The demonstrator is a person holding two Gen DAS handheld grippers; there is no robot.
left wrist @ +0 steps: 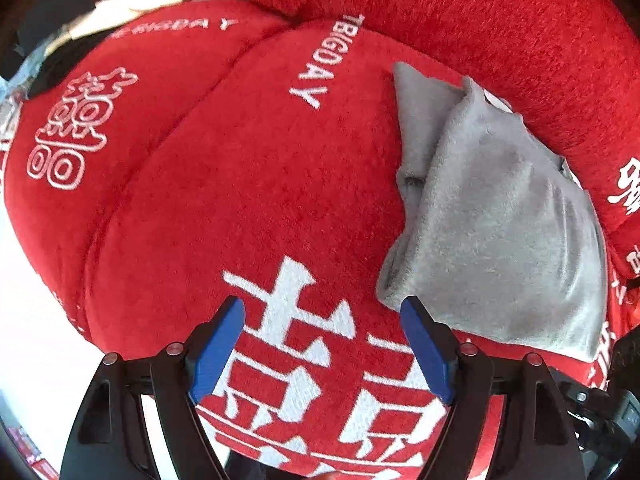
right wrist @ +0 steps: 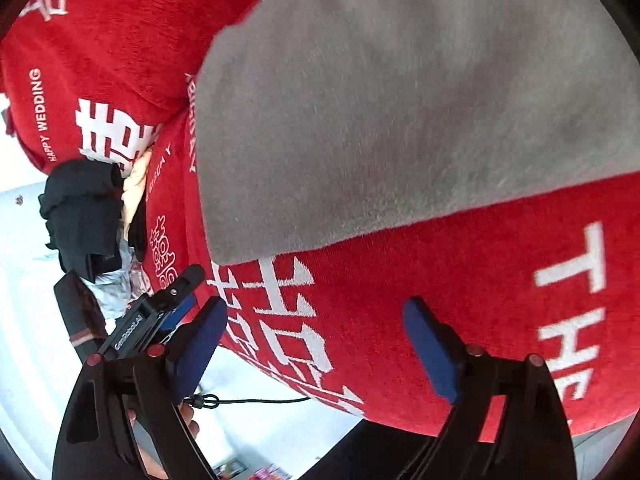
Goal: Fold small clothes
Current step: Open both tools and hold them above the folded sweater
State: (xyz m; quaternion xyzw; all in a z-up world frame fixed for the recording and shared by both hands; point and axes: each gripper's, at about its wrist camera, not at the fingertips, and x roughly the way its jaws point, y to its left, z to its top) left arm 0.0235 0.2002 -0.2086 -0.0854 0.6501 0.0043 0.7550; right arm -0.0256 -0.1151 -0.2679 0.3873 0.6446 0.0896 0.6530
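**Soft grey cloth on a red cushion, both tongs spread and empty**

Red plush fills nearly everything: a big red cushion (left wrist: 248,184) with white woven characters and lettering carries the work, with a second red cushion (left wrist: 480,28) bulging behind it along the far edge. White floor or sheet shows at the left margin in both views; I cannot tell which.

On the big cushion, towards its right side, lies the grey cloth (left wrist: 496,216), the piece to be folded. It looks like thin fleece or velour, limp and light, already doubled or bunched, with one flap lying over another and a loose corner pointing at the far edge. It should drape and sag when lifted, and the nap will likely cling to the plush under it. A pinch at a corner or along the near hem looks best to me; a grab in the middle would only bunch it.

Off the left edge of the cushion sits a small heap of dark clothes (right wrist: 82,216) with something pale tucked behind.

Left tongs (left wrist: 324,344) stand wide, nothing between the blue pads, the right-hand pad just at the cloth's near corner. Right tongs (right wrist: 316,344) are likewise wide and empty, below the cloth's near hem.
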